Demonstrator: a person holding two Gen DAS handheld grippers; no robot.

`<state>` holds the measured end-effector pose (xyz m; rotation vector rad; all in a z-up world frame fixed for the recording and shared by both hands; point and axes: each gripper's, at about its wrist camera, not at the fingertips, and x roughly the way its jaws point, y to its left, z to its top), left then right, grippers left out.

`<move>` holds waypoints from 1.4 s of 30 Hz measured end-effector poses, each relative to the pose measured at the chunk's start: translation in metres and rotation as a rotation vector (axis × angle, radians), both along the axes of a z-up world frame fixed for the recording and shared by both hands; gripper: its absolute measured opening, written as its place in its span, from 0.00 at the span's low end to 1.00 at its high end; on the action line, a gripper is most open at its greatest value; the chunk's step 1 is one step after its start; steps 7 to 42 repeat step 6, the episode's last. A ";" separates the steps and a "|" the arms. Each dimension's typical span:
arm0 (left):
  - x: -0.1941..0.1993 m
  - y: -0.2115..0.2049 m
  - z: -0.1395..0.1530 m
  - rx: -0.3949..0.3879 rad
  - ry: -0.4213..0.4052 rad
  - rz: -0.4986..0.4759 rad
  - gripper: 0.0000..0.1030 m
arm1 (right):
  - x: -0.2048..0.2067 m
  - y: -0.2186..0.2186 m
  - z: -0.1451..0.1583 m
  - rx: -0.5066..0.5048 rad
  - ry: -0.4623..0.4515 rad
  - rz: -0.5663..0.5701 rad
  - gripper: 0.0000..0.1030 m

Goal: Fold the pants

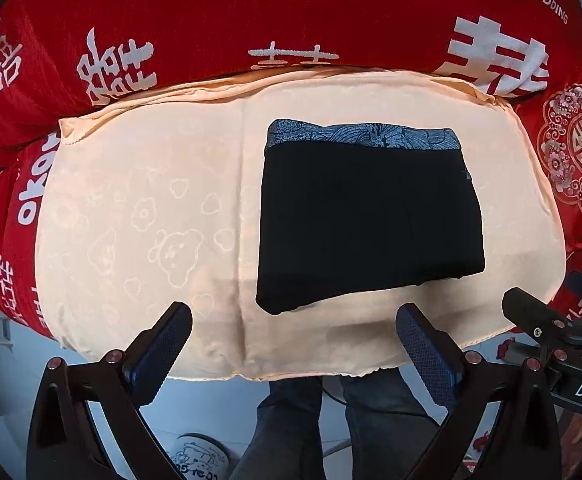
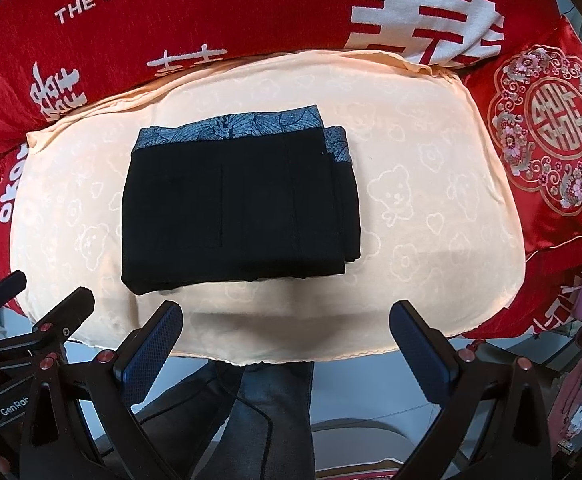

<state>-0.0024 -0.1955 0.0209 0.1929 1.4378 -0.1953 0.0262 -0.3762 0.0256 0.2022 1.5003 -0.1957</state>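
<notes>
The black pants (image 1: 369, 220) lie folded into a compact rectangle on a peach cloth (image 1: 143, 208), with a blue patterned waistband along the far edge. In the right wrist view the pants (image 2: 239, 212) show stacked layers at their right side on the cloth (image 2: 431, 208). My left gripper (image 1: 295, 328) is open and empty, held above the cloth's near edge, short of the pants. My right gripper (image 2: 287, 328) is open and empty, also near the front edge. Each gripper shows in the other's view: the right one (image 1: 547, 320), the left one (image 2: 43, 312).
A red quilt with white lettering (image 1: 291, 12) lies behind and around the cloth. A red embroidered cushion (image 2: 551, 136) sits at the right. The person's legs in jeans (image 1: 331, 420) stand below the near edge, over a pale floor.
</notes>
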 end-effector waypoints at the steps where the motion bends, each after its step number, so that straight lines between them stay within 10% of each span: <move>1: 0.000 0.000 0.000 0.001 -0.001 -0.002 0.99 | 0.000 0.000 0.000 0.000 0.001 0.000 1.00; 42: 0.001 -0.003 0.002 0.003 -0.011 -0.013 0.99 | 0.000 0.000 -0.001 0.001 0.002 0.000 1.00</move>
